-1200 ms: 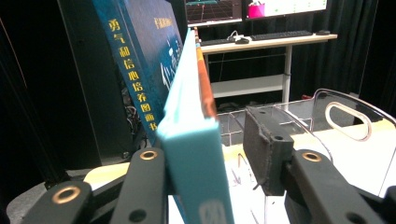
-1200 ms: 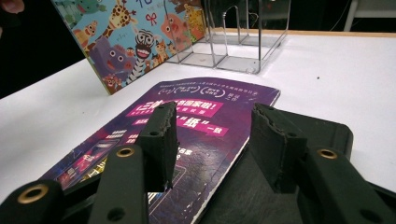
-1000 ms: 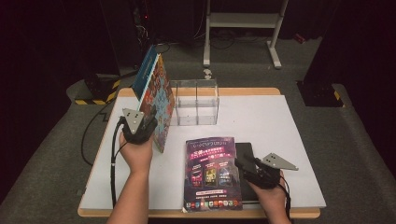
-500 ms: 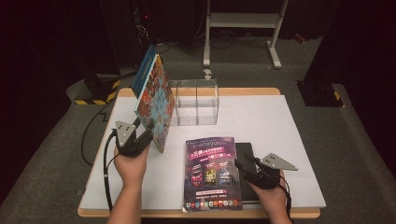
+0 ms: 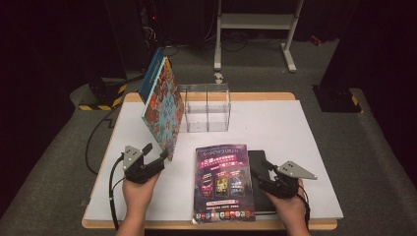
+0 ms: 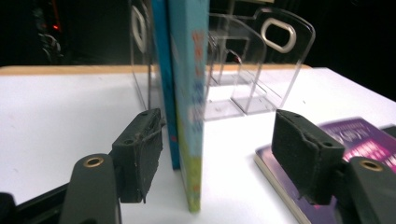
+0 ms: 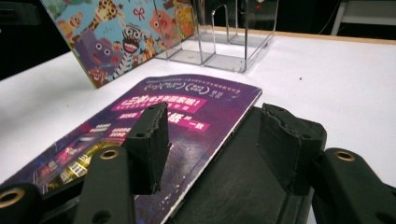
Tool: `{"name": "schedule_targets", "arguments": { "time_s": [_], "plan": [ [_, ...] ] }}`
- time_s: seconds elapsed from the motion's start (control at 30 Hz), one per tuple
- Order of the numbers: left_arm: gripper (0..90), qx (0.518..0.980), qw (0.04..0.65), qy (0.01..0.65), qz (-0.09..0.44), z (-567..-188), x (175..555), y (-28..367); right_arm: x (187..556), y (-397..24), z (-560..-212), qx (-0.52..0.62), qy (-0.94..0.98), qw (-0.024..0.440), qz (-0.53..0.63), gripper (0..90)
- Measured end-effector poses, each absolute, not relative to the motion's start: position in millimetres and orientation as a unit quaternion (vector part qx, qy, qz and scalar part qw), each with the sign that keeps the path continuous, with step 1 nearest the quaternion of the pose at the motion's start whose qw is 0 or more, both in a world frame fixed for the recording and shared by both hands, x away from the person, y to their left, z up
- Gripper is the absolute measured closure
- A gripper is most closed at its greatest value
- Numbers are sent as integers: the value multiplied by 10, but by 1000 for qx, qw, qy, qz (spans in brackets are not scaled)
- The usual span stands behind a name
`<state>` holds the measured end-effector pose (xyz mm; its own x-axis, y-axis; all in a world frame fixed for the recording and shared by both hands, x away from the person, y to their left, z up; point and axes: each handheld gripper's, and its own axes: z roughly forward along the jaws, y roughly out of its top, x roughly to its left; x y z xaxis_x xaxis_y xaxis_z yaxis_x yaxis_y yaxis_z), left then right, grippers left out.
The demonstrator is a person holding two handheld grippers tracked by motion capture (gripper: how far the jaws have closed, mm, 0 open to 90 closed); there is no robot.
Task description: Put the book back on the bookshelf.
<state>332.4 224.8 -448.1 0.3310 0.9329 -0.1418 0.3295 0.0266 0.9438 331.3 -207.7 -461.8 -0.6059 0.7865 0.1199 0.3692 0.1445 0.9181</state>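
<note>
A picture book [image 5: 162, 105] with a cartoon-animal cover stands tilted on its lower edge and leans toward the clear acrylic rack [image 5: 206, 105]. My left gripper [image 5: 156, 151] is at the book's near bottom corner. In the left gripper view the book's edge [image 6: 187, 116] stands between the jaws of the left gripper [image 6: 219, 140], which have just been opening; the right pad is well clear of it. A purple magazine [image 5: 223, 179] lies flat, partly on a black book [image 5: 258, 162]. My right gripper [image 5: 265, 172] straddles the magazine's right edge [image 7: 219, 140] with jaws that have just opened wider and press on nothing.
The white table [image 5: 295, 128] has bare room on its right half and along the left edge. Behind it on the grey carpet stand a metal frame [image 5: 255, 22] and a yellow-and-black striped base [image 5: 101, 98]. A cable [image 5: 98, 142] hangs off the left side.
My left hand has come down and toward me along the picture book to its bottom corner, with the jaws spreading. The book still leans as before. The right hand has stayed put.
</note>
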Motion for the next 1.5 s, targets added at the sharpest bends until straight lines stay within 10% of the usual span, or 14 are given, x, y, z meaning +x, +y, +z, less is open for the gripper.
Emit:
{"name": "schedule_targets", "arguments": {
  "time_s": [0.53,0.93,1.5],
  "plan": [
    [340,725,476,476,141,-4901,3292,1877,3281,-2019,-4691,391,761,212,472,388],
    [182,741,461,487,39,-5056,3366,1325,3192,-2106,-4747,399,761,211,466,379],
    [256,764,464,446,34,-4983,3371,1051,3214,-2157,-4769,415,758,200,462,369]
  ]
}}
